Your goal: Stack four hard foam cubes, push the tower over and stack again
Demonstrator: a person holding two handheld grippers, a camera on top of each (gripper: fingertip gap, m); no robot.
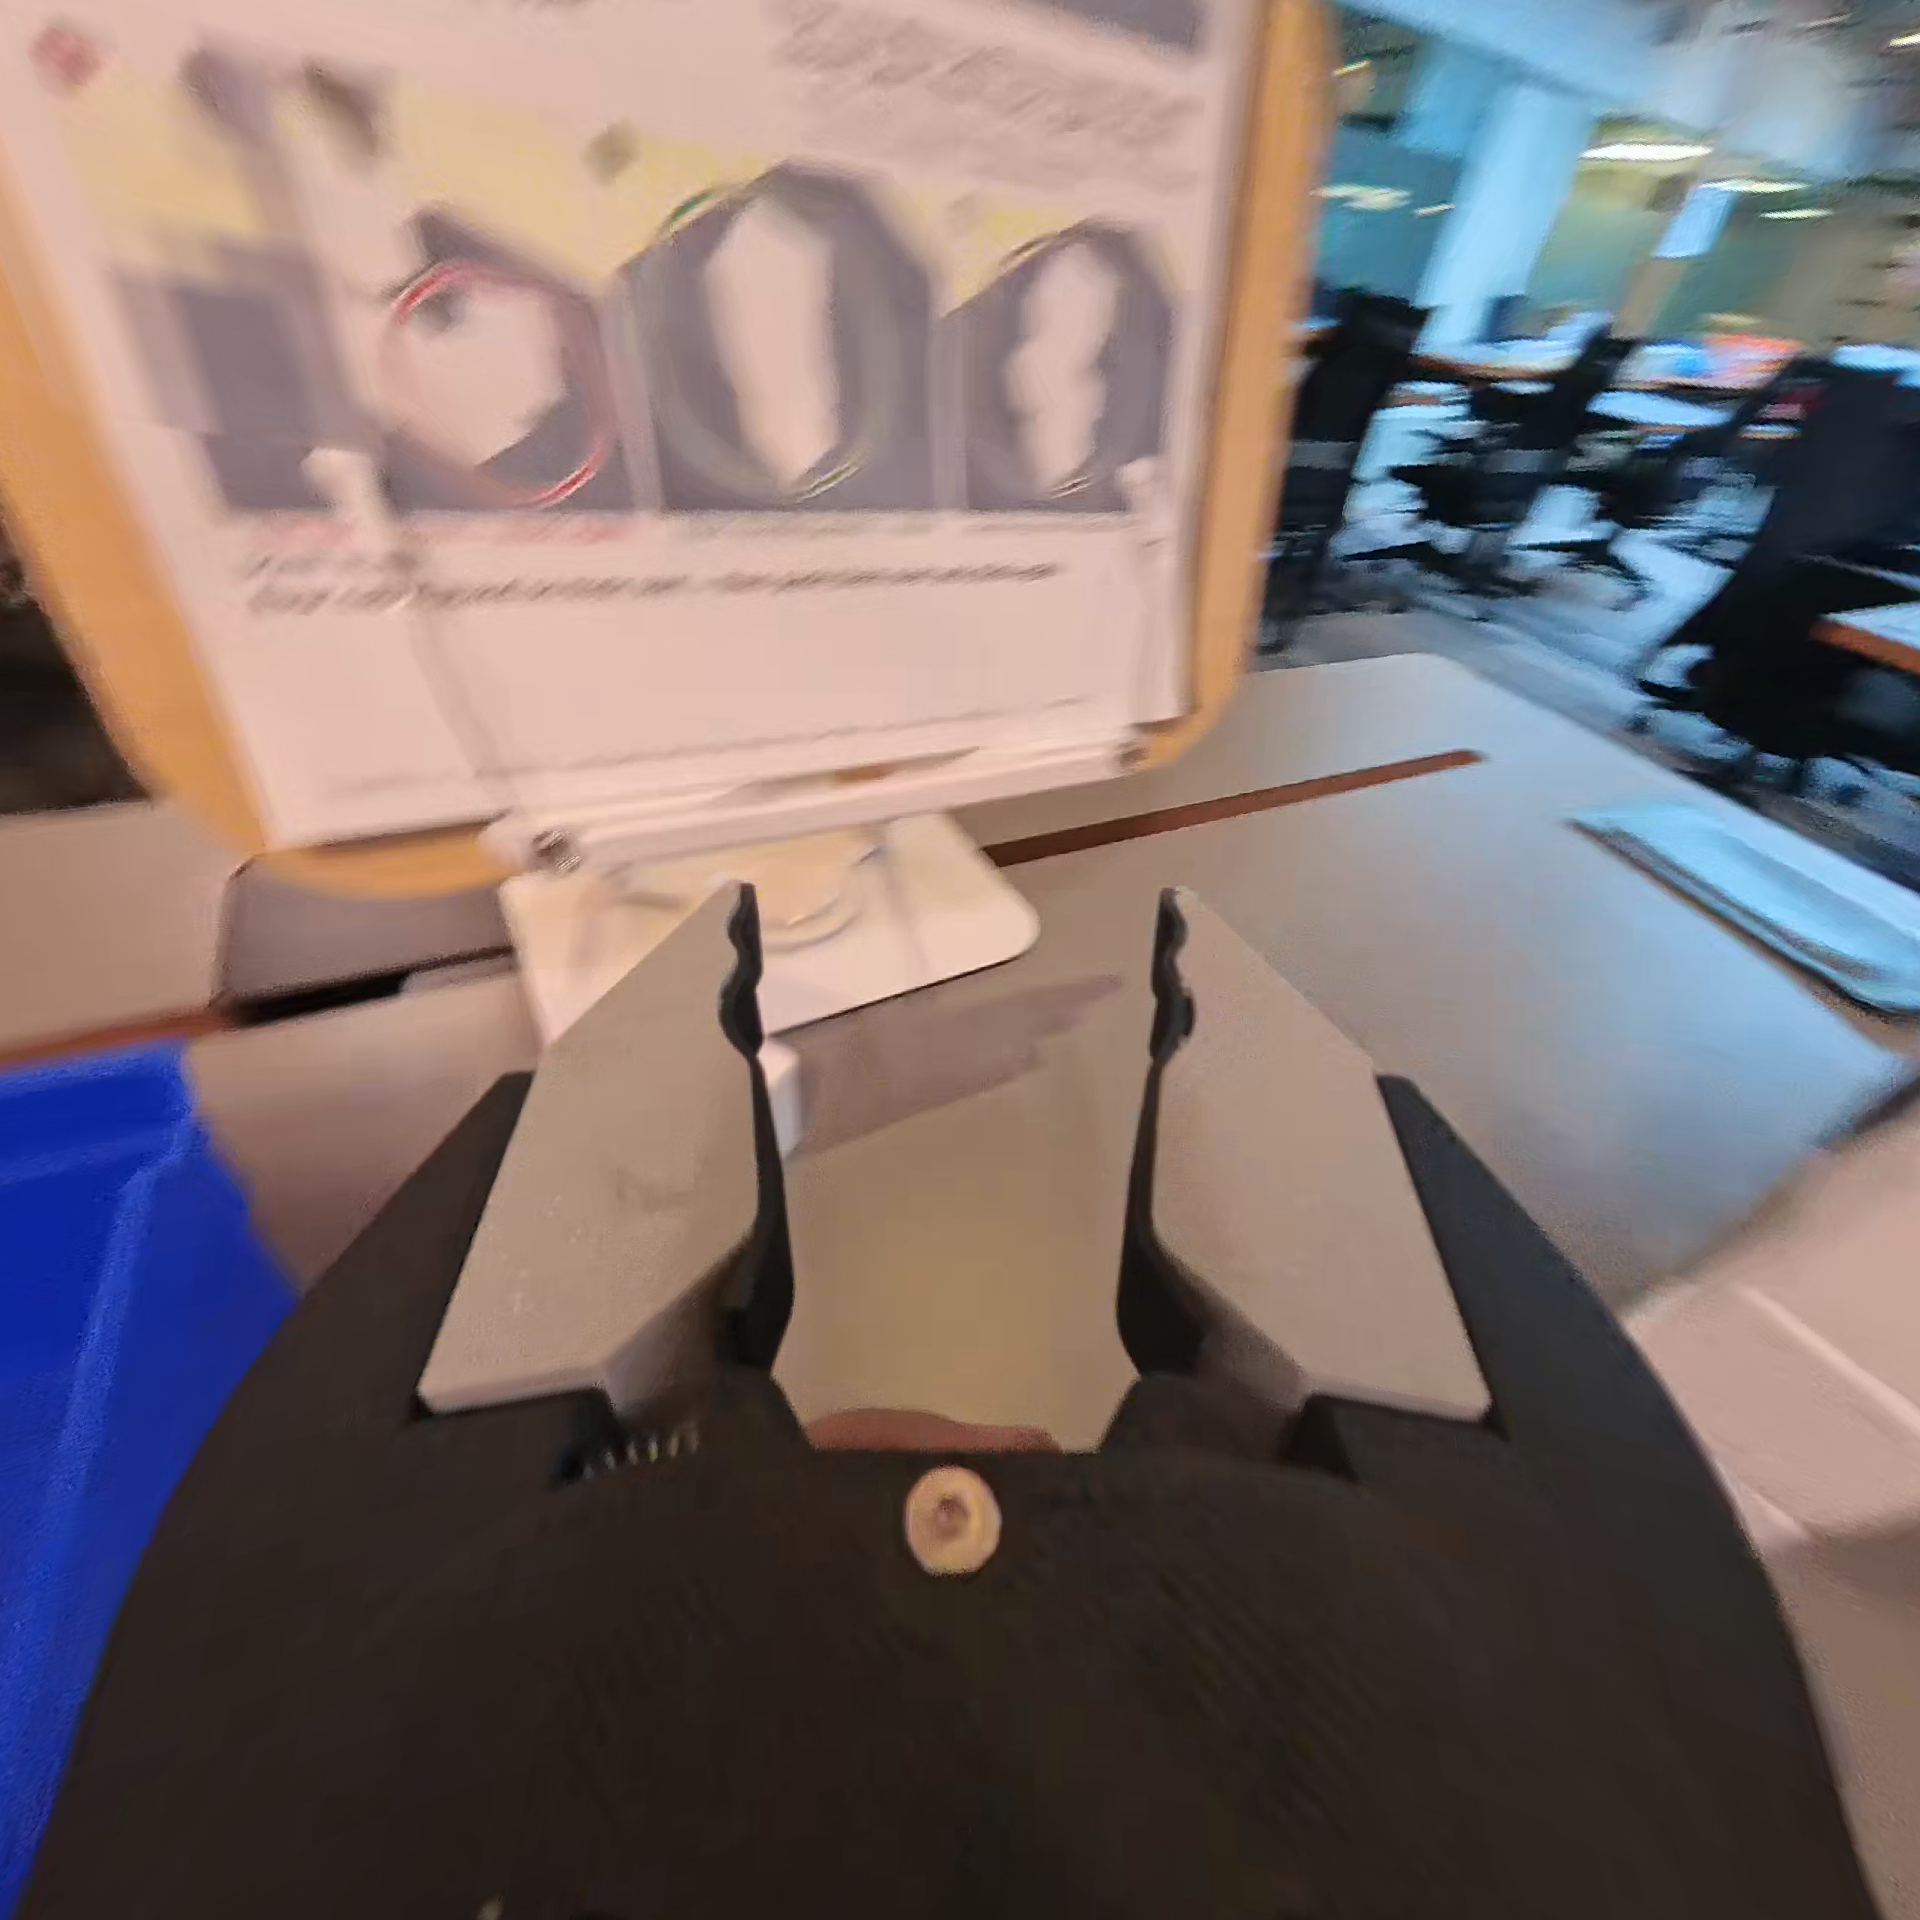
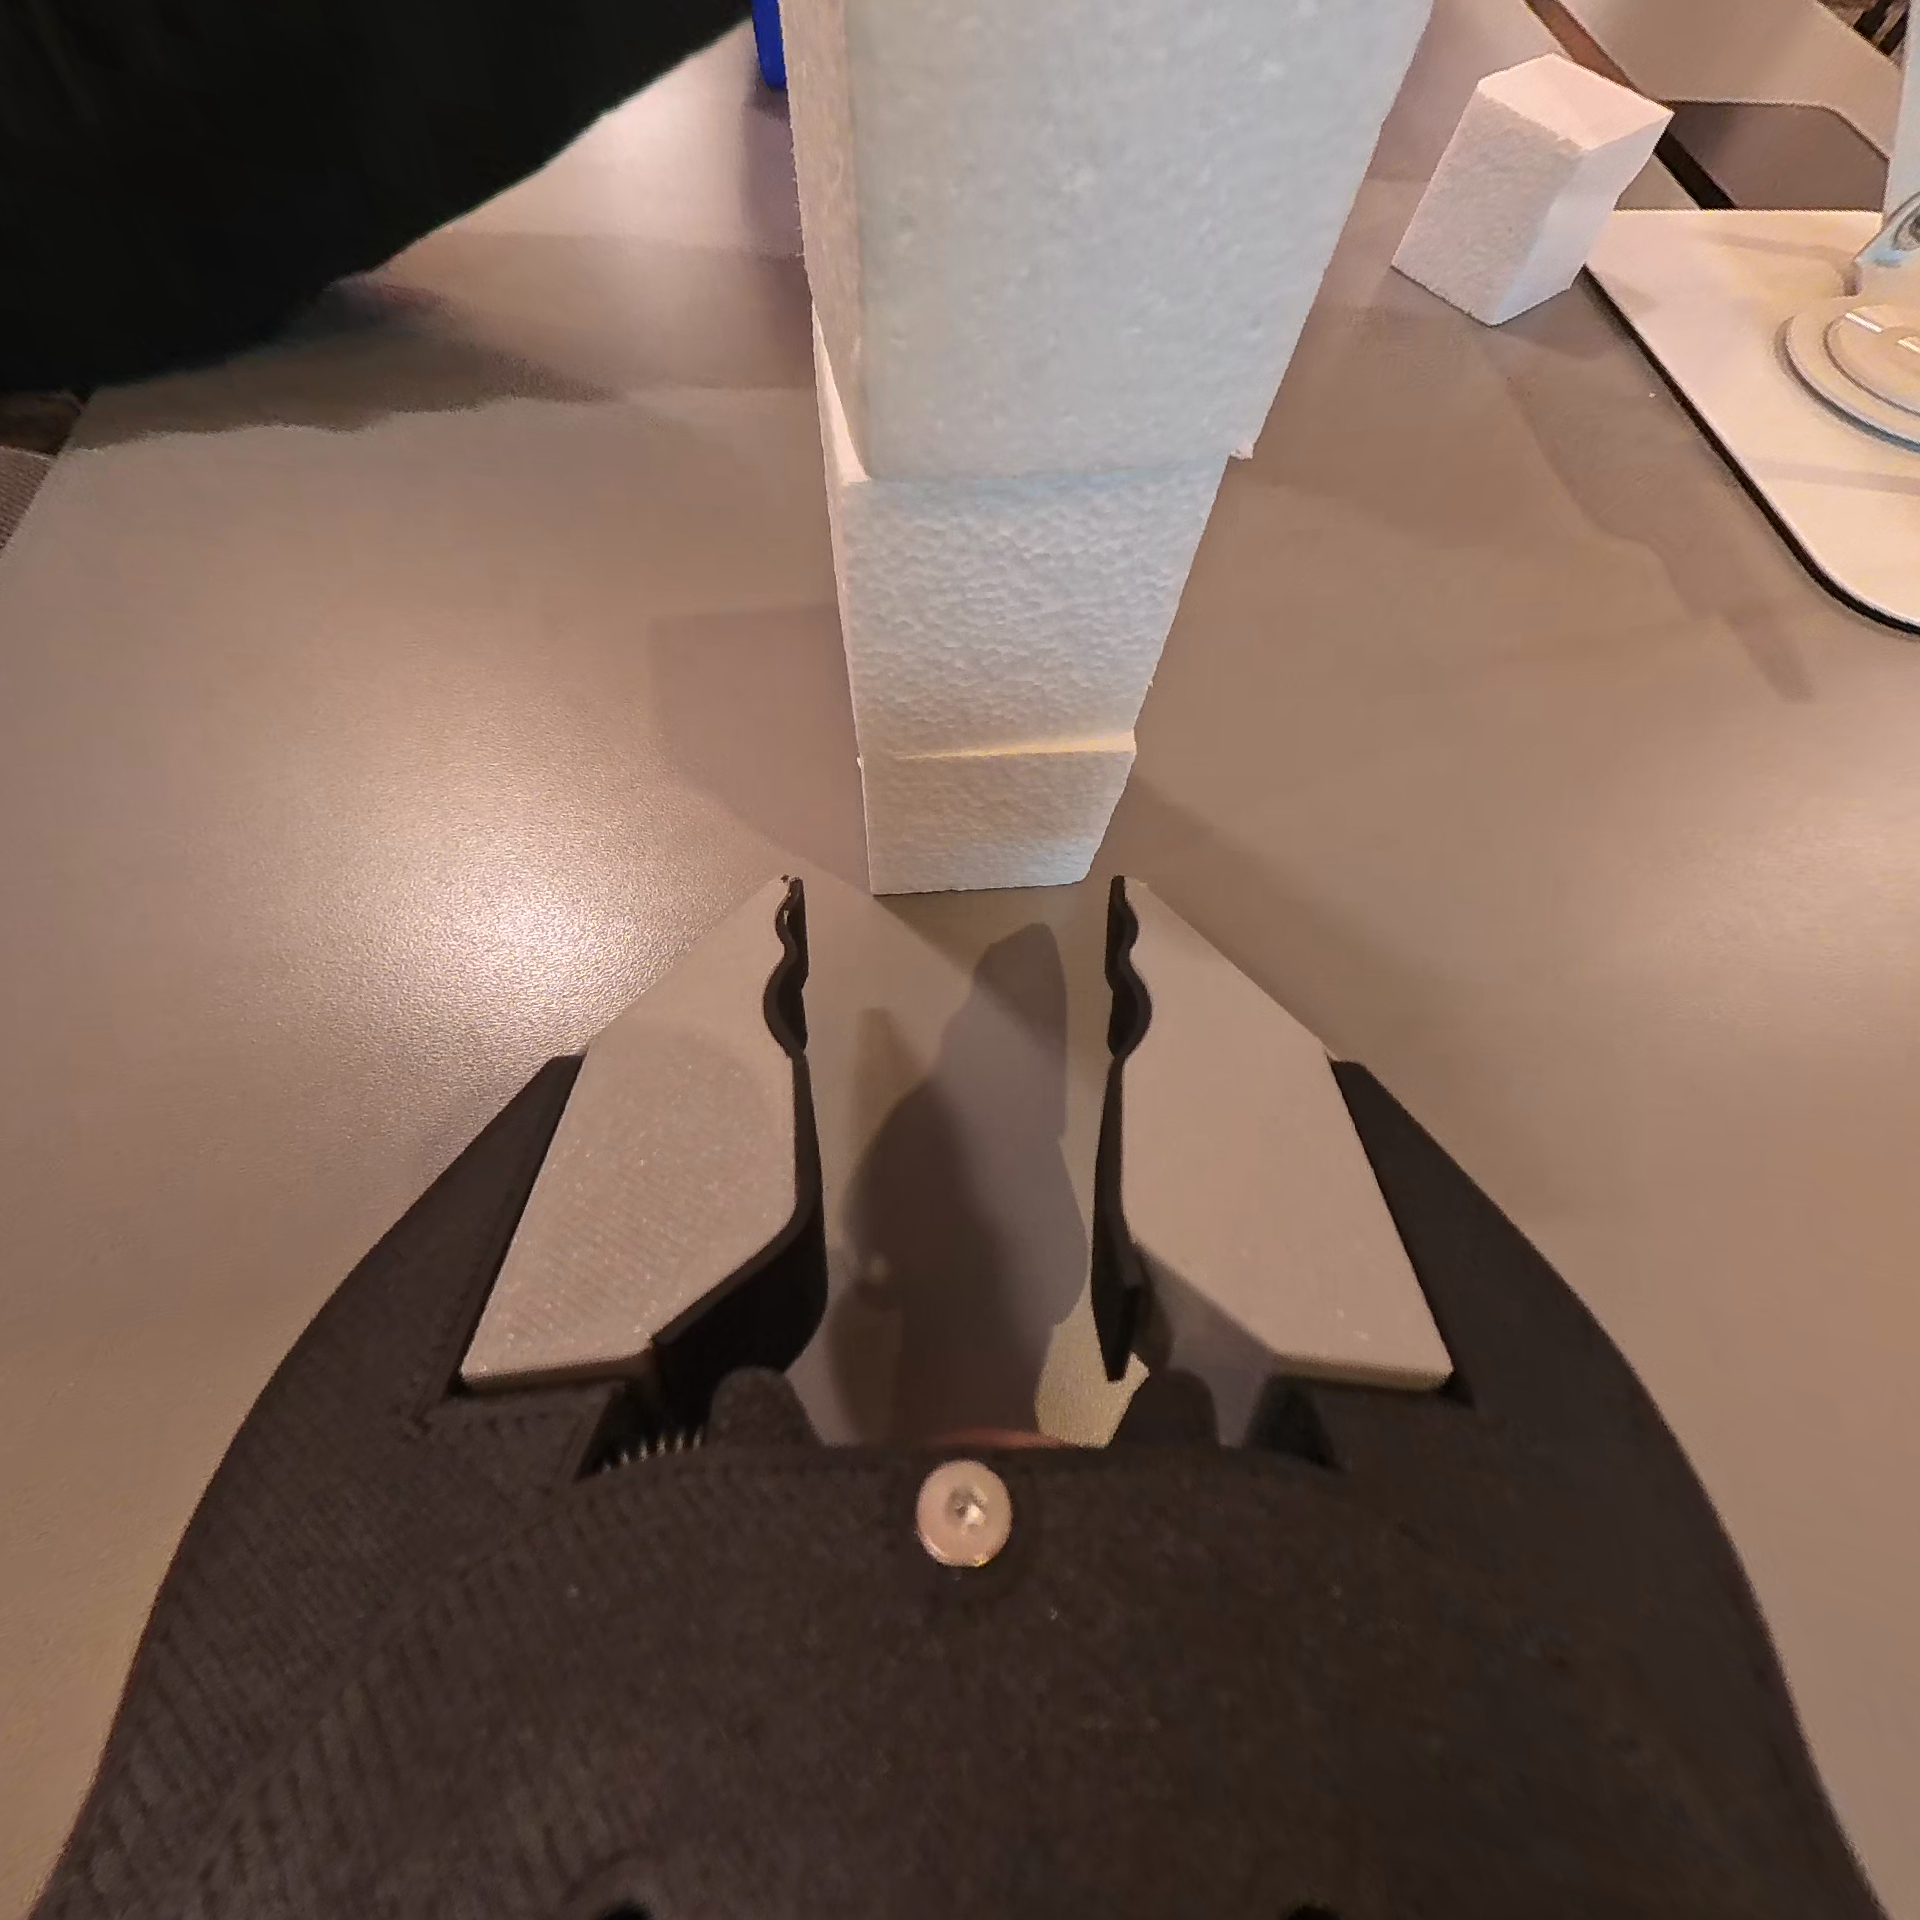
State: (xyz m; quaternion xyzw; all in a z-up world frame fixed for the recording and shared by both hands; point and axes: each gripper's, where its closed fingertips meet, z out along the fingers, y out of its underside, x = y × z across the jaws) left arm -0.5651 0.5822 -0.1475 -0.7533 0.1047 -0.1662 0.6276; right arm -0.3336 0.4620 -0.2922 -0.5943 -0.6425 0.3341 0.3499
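Note:
In the right wrist view a tower of three white foam cubes stands on the grey table: a bottom cube [image 2: 992, 821], a middle cube [image 2: 1018, 603] and a top cube [image 2: 1091, 229] that runs past the top edge. My right gripper [image 2: 954, 894] is open and empty, high above the table, looking down the tower. A fourth foam cube [image 2: 1517, 177] lies alone at the far right. My left gripper [image 1: 958, 904] is open and empty above the table; the left wrist view is blurred and shows no cube.
A poster board [image 1: 644, 416] on a white stand base [image 1: 935, 935] stands just ahead of the left gripper; that base shows in the right wrist view [image 2: 1714, 343]. A blue bin [image 1: 94, 1351] sits left. A dark sleeve [image 2: 260, 156] crosses the upper left. Across from one pair of fingers to the other is roughly 30 centimetres. About 5 centimetres separates my right fingertips from the middle cube [image 2: 1018, 603].

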